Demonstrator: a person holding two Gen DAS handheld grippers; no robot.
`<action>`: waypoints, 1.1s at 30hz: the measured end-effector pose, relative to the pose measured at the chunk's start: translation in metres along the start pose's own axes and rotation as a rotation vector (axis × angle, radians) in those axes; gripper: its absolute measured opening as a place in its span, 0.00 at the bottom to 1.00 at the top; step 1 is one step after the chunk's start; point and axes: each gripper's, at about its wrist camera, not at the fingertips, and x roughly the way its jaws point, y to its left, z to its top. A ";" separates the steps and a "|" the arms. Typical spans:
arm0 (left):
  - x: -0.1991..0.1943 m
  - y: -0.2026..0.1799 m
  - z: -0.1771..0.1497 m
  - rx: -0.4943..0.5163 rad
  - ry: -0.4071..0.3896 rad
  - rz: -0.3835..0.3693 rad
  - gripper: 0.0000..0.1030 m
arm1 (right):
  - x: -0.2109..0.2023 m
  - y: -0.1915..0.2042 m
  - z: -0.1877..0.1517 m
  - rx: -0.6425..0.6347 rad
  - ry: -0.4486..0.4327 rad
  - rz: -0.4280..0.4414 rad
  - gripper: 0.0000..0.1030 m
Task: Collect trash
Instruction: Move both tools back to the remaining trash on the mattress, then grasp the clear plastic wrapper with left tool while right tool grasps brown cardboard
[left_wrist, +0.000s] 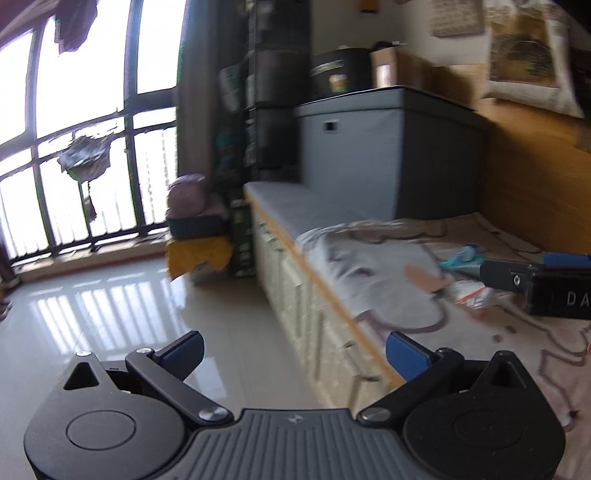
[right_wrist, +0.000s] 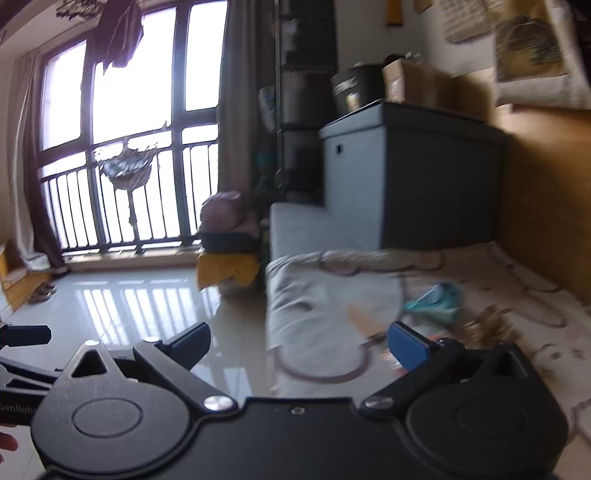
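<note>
Glossy tiled floor, cloth bedspread, seemingly wooden wall panel.

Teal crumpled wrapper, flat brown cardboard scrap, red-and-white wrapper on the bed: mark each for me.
Teal crumpled wrapper (right_wrist: 436, 301), right wrist view, its crumpled middle.
Flat brown cardboard scrap (left_wrist: 424, 278), left wrist view, its flat face.
Red-and-white wrapper (left_wrist: 472, 293), left wrist view, its centre.

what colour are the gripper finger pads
Blue, clearest on the left gripper pads in the left wrist view.
</note>
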 end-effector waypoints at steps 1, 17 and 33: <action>0.001 -0.009 0.003 0.006 -0.005 -0.012 1.00 | -0.005 -0.010 0.002 0.000 -0.012 -0.012 1.00; 0.047 -0.136 0.024 0.044 -0.078 -0.186 1.00 | -0.019 -0.172 -0.013 -0.010 -0.006 -0.199 1.00; 0.145 -0.192 -0.003 0.081 -0.001 -0.271 1.00 | 0.058 -0.243 -0.054 0.130 0.034 -0.241 1.00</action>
